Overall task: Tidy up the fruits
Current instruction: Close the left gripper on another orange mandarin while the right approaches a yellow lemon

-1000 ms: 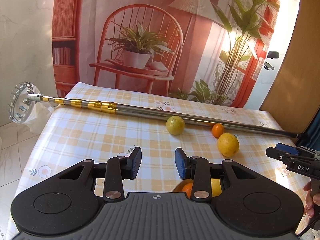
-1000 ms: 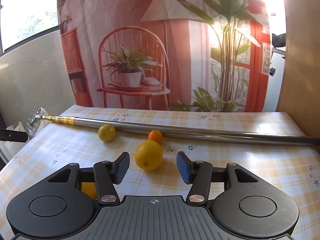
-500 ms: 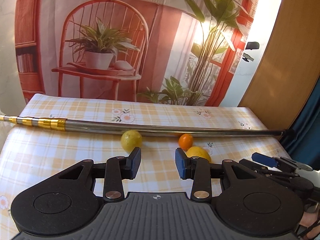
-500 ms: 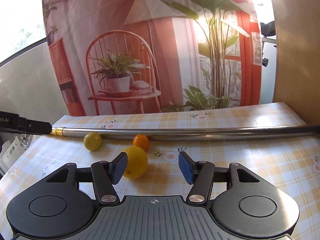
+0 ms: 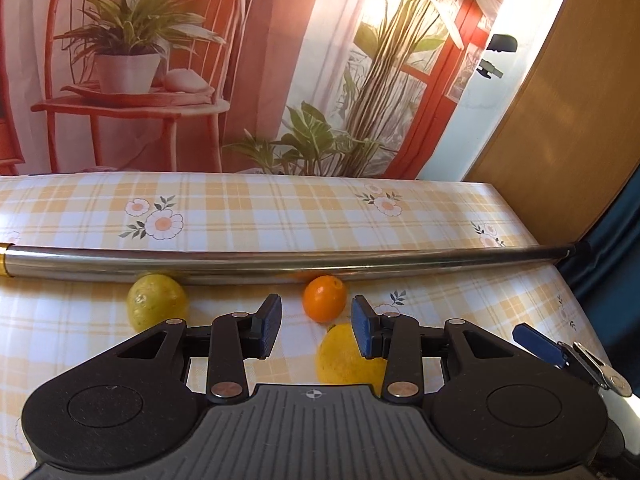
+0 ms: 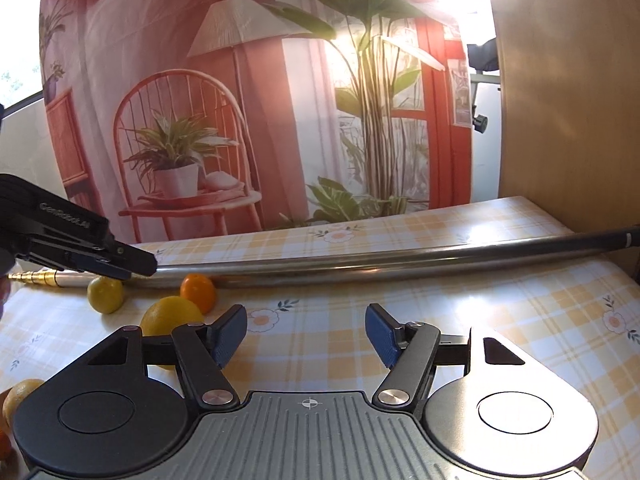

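Fruits sit loose on the checked surface (image 5: 256,204) in front of you, three in a small cluster against a long metal pole (image 5: 280,262) that lies across the cloth. From your left wrist view, the greenish-yellow citrus (image 5: 157,307) rests just beside the pole, on its near side, off to the left. The small orange (image 5: 325,298) sits near the pole too, further right and well apart from the green one. The large yellow citrus (image 5: 346,356) lies closer to you, just in front of the small orange and partly hidden behind the right finger of your left gripper (image 5: 316,326).

Your left gripper hovers with its blue pads spread apart and nothing between them; the small orange shows in the gap beyond the tips, not touched.

Your right gripper (image 6: 306,334) is spread wide as well, holding nothing, with bare checked cloth between its pads. In that view the same three fruits lie to the left: the large yellow citrus (image 6: 172,322) partly behind the left finger, the small orange (image 6: 198,288) behind it by the pole (image 6: 360,266), the greenish one (image 6: 105,294) further left. The dark body of your left gripper (image 6: 76,248) reaches in above them. At the lower left edge another orange fruit (image 6: 18,398) shows partly, cut off by the gripper housing.
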Available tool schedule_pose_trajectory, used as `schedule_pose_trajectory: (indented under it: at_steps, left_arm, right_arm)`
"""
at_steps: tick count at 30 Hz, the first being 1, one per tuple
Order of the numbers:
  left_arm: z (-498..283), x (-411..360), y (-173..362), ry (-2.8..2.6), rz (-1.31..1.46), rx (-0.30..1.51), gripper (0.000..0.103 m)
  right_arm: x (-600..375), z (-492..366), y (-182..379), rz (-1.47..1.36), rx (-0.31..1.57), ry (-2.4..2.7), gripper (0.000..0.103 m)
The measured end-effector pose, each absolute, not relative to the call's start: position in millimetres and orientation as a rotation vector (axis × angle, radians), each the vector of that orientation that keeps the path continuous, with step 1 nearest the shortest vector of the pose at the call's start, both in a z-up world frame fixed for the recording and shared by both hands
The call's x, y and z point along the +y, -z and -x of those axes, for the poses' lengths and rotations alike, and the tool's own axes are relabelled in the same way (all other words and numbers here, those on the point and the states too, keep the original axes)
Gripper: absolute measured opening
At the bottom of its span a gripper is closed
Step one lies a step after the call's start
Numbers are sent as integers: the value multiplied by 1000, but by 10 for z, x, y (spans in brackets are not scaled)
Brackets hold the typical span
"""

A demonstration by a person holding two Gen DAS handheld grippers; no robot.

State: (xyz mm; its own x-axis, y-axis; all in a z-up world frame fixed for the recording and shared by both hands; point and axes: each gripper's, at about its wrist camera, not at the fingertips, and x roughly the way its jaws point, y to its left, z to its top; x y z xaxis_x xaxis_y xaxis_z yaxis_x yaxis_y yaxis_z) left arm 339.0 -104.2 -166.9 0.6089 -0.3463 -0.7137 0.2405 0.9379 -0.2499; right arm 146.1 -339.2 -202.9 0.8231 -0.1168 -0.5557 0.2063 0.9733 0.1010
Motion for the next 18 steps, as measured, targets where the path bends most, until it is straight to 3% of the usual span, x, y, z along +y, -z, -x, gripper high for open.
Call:
schedule_pose_trajectory:
  at_steps: [18]
  left_arm:
    - [-3853, -1274, 2064, 327, 190, 947, 41]
  right_arm:
    - [-3410, -1552, 2222, -177, 610, 140, 63]
